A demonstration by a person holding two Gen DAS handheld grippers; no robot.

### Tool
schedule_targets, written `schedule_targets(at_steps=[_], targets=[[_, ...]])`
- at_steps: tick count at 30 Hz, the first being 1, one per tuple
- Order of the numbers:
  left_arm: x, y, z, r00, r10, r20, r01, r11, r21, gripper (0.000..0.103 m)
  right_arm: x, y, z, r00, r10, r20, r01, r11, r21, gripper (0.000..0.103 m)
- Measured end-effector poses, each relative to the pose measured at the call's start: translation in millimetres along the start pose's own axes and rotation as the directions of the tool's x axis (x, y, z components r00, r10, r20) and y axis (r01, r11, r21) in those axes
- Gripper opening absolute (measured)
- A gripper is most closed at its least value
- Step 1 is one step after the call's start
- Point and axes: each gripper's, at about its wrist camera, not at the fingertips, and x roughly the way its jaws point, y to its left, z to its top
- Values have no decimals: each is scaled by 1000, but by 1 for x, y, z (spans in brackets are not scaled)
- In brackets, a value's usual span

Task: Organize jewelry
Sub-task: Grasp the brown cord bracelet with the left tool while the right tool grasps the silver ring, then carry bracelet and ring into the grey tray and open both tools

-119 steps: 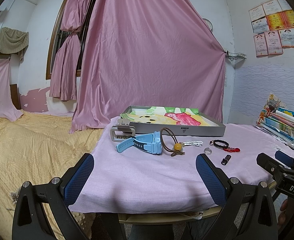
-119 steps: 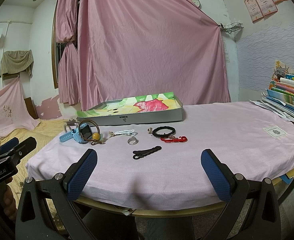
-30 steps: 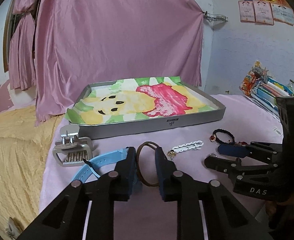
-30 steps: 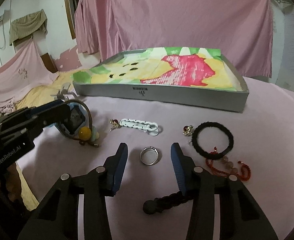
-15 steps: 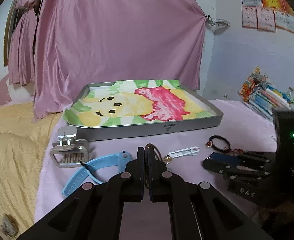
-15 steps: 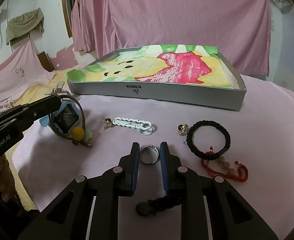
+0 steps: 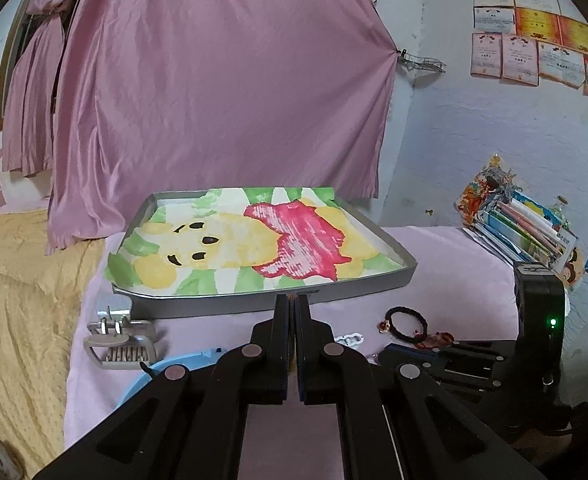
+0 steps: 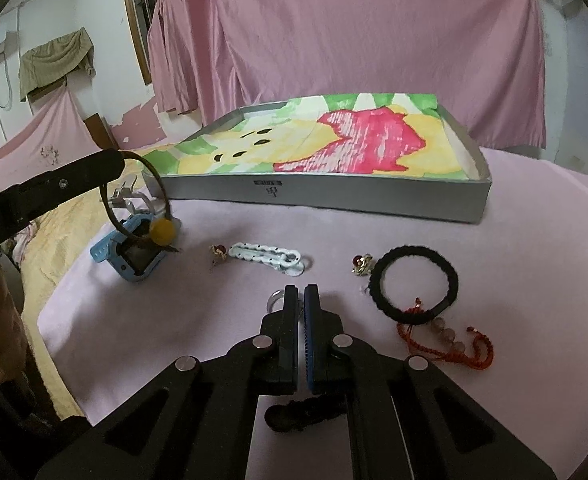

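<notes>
At the far left of the right wrist view, your left gripper (image 8: 120, 166) is clamped on the brown cord loop (image 8: 156, 184), which hangs clear of the pink cloth (image 8: 198, 320) with its yellow bead (image 8: 163, 231) dangling just above the blue watch (image 8: 134, 252). The watch lies on the cloth near the table's left edge, with the metal clasp piece (image 8: 128, 198) behind it. Next comes a small gold-and-red charm (image 8: 217, 251) touching the end of the white hair clip (image 8: 266, 258). In the middle, your right gripper (image 8: 300, 292) is closed on the silver ring (image 8: 275, 299); only the ring's left arc shows beside the pads. A dark braided clip (image 8: 302, 416) lies under that gripper's frame. To the right, the black hair tie (image 8: 414, 282) lies flat, with a gold charm (image 8: 361, 264) at its left side and the red cord bracelet (image 8: 450, 338) overlapping its near edge. Behind everything, the grey tray (image 8: 374, 196) with its painted liner sits on the cloth.
</notes>
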Motion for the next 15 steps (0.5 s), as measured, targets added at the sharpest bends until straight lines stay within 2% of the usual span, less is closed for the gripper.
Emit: schedule_targets(at_steps=[5,7,11,15], targets=[[3,-1,-6,1000,-5,-19,5,1000,-15,3,4,2,3,1000,19,-11,-19,1000,-3,4],[3,0,-8,1000,-3,-21,3,1000,-19,3,7,4,4,1000,19,-22,-19,1000,-7,7],[3,3,-9,1000,0,-20,-1,1000,-30,3,10,10,4,999,28,-31,-28,999,-19,18],[4,5,-10,1000,-5,-22,4,999,-36,3,12,15,6,999,16,-41,-17,999,-39,18]])
